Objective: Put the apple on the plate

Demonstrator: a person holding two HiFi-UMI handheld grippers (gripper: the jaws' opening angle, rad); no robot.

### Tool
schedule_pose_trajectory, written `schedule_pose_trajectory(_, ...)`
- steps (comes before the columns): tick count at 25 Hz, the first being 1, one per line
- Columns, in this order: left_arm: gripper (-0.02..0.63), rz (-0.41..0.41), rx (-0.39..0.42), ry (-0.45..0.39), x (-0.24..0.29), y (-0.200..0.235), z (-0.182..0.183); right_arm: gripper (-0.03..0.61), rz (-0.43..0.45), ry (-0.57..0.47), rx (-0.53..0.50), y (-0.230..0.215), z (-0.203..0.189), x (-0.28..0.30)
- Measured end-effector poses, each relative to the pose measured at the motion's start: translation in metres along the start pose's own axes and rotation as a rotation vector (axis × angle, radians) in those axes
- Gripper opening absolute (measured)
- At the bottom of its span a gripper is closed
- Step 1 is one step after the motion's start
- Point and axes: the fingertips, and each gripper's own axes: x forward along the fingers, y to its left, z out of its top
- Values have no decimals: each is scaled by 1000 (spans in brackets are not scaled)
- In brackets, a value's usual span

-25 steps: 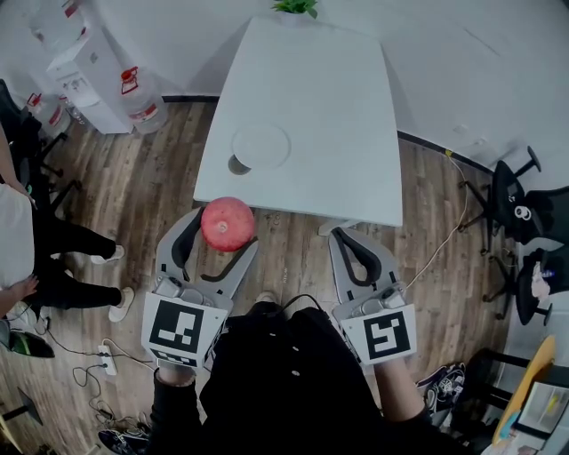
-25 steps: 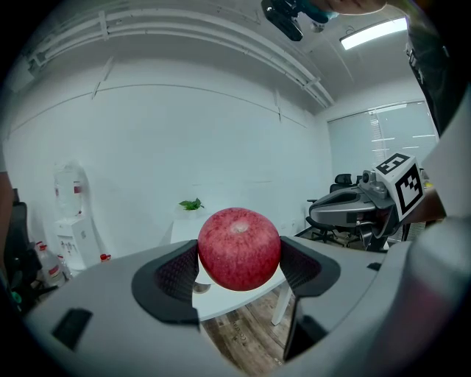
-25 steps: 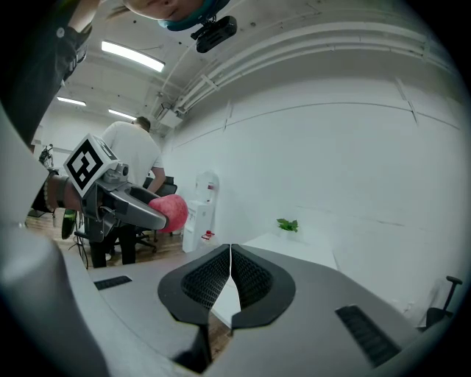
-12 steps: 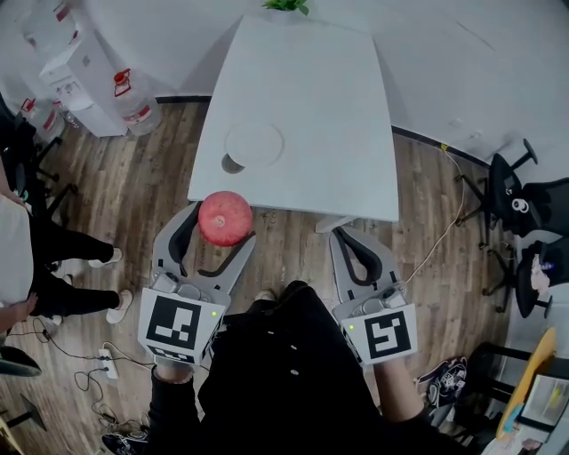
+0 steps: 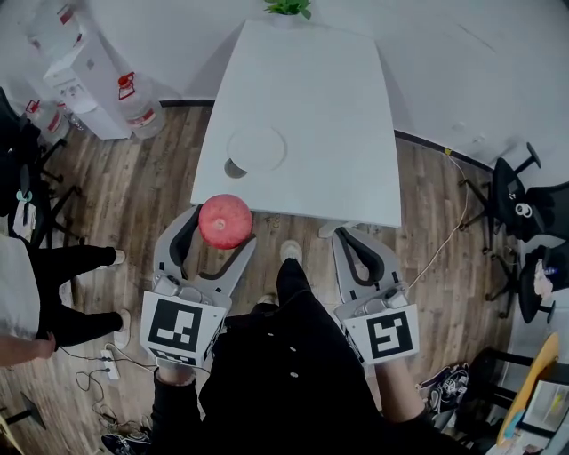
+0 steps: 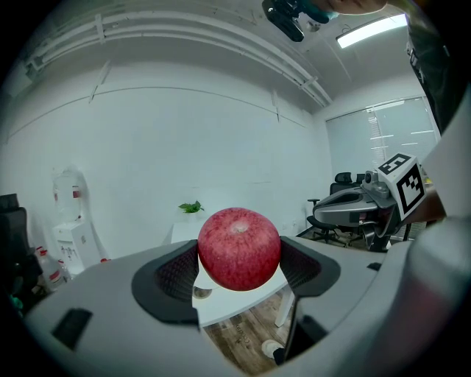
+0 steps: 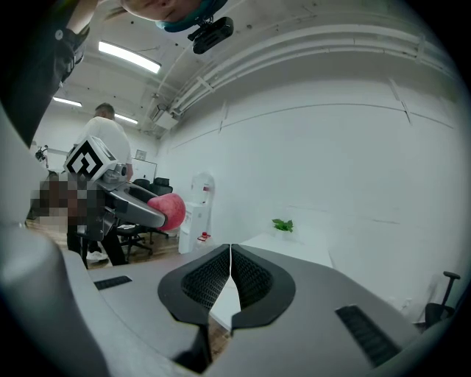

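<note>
White table (image 5: 307, 124): plate (image 5: 258, 147), plant (image 5: 289, 7) at far edge.

One apple (image 5: 225, 221), one plate (image 5: 258, 147), two tools (image 5: 220, 233) (image 5: 349, 236)

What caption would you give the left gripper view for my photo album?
Left gripper holds a red apple in its jaws, white table and plant beyond.

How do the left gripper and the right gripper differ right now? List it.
The left gripper is shut on the apple, with its jaws spread around it. The right gripper is shut on nothing, with its jaws meeting.

The left gripper sits short of the table edge, roughly in line with the plate. The right gripper sits further right along that edge.

Both are grey and are held over the wooden floor.
</note>
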Motion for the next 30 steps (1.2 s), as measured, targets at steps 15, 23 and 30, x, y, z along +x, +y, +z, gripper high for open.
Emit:
schedule_pose_trajectory(15,351,83,-46,25,28,37,5,43,82,2,-23,-14,10,53)
schedule_pose_trajectory(23,351,100,-23,32,62,56,8,43,120,10,-27,-36,10,90)
schedule_pose_trajectory(30,351,114,-19,56,98,67,8,43,162,24,-30,-56,5,117)
